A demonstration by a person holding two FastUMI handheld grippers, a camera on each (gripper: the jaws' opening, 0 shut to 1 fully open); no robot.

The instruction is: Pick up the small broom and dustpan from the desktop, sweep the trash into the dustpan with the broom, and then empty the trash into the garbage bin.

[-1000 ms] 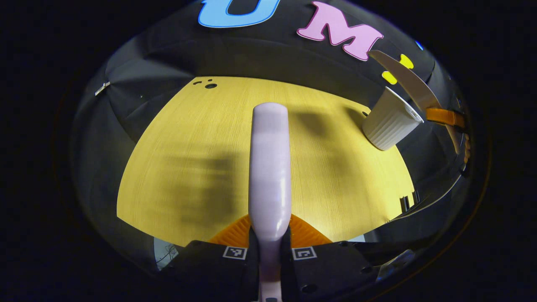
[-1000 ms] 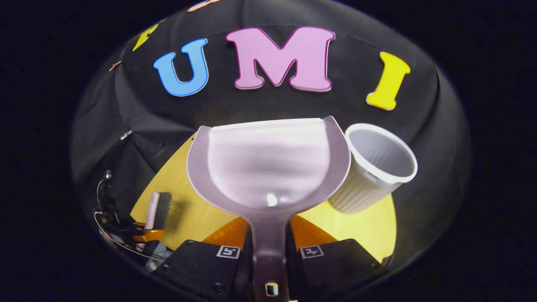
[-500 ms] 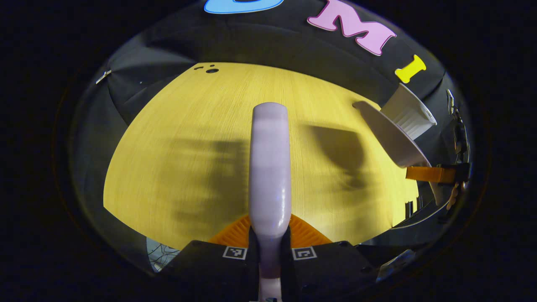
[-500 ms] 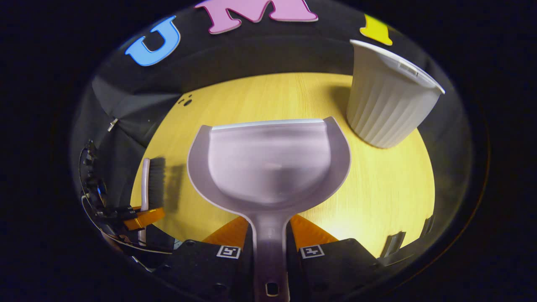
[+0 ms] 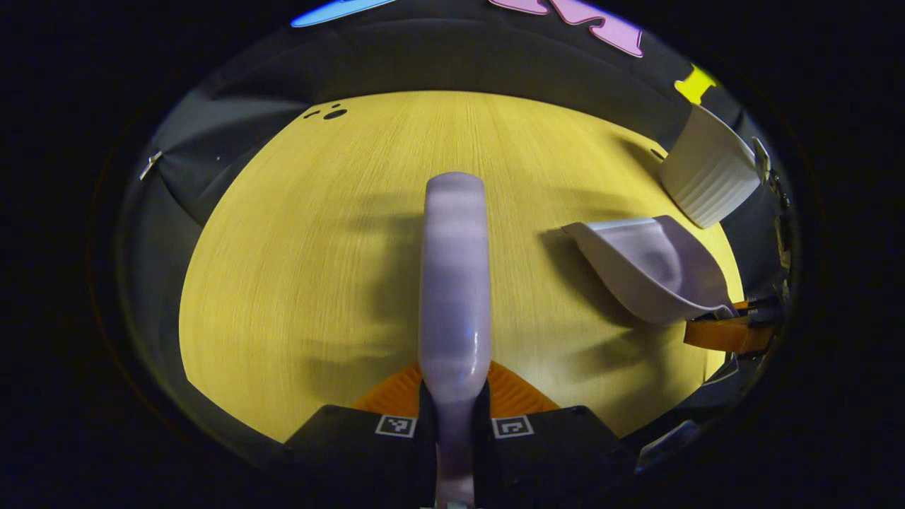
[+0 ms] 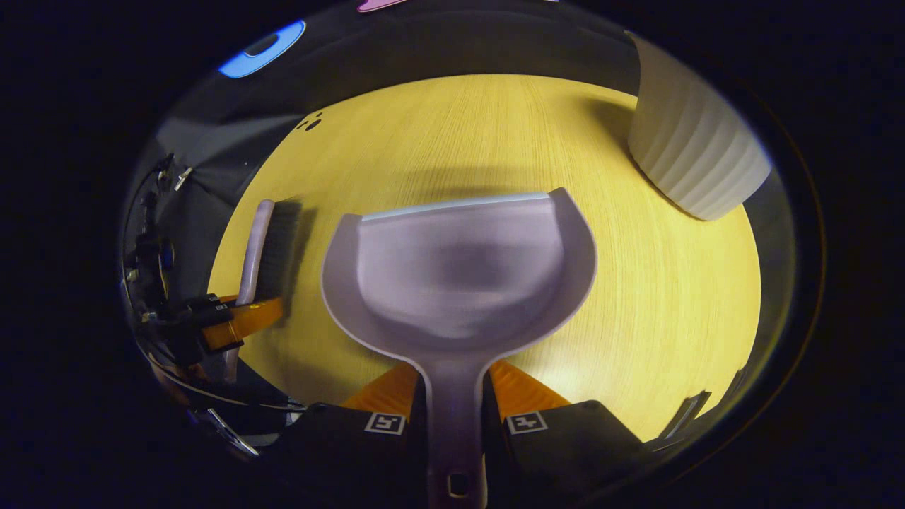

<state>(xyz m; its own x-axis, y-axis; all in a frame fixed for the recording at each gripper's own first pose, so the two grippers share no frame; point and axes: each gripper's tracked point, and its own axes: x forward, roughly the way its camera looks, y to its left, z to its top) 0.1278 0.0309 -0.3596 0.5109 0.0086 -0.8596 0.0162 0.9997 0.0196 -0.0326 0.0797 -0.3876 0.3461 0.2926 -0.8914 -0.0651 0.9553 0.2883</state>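
My left gripper [image 5: 454, 413] pinches the broom [image 5: 454, 283] by its handle, the head held above the table [image 5: 297, 247]. My right gripper [image 6: 454, 417] clamps the dustpan [image 6: 456, 283] by its handle, the pan low over the table. The bin [image 6: 696, 155] stands on the table beyond the dustpan, to its right.

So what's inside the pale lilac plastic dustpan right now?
The pale lilac plastic dustpan looks empty: bare scoop, no trash visible. The white ribbed bin shows its outside wall; its contents are hidden.
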